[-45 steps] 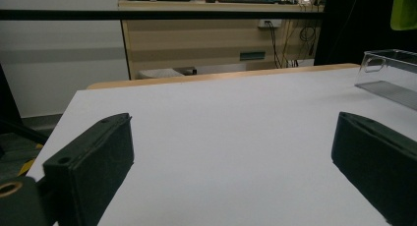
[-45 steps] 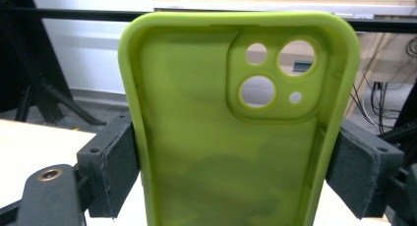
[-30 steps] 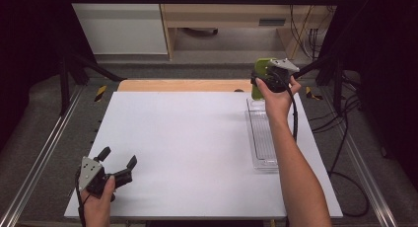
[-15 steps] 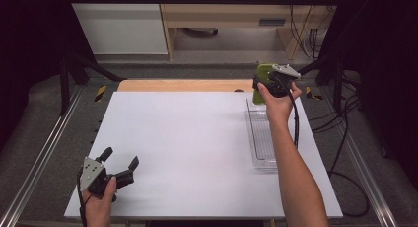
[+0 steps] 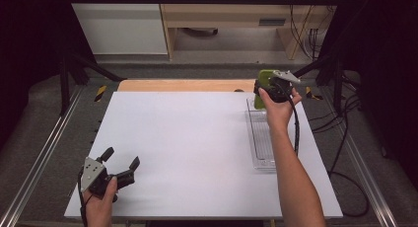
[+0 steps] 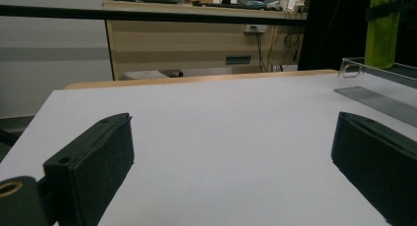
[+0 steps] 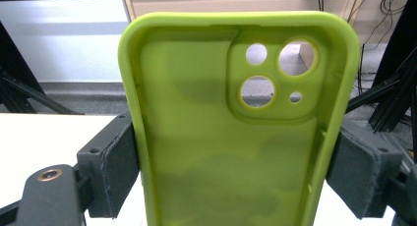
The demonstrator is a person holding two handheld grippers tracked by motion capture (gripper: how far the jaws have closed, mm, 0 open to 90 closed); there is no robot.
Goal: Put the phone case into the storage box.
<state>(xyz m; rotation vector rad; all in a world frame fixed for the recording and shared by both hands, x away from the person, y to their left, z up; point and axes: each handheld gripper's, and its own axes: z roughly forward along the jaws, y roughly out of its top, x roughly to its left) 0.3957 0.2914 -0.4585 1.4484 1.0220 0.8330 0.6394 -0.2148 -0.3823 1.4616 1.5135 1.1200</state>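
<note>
The right tongs (image 7: 231, 167) pinched the green phone case (image 7: 236, 137) by its long sides, long axis upright, above the far end of the clear tray (image 5: 261, 138) near the tabletop's (image 5: 187, 138) far right corner. The left tongs (image 5: 121, 160) were spread, well apart, at the near left corner.

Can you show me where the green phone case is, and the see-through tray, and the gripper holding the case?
green phone case (image 7: 231, 152), right gripper view, its inner back.
see-through tray (image 5: 261, 138), high view, its ribbed floor.
right gripper (image 5: 268, 91), high view, between its fingertips, clamped on the case.
</note>
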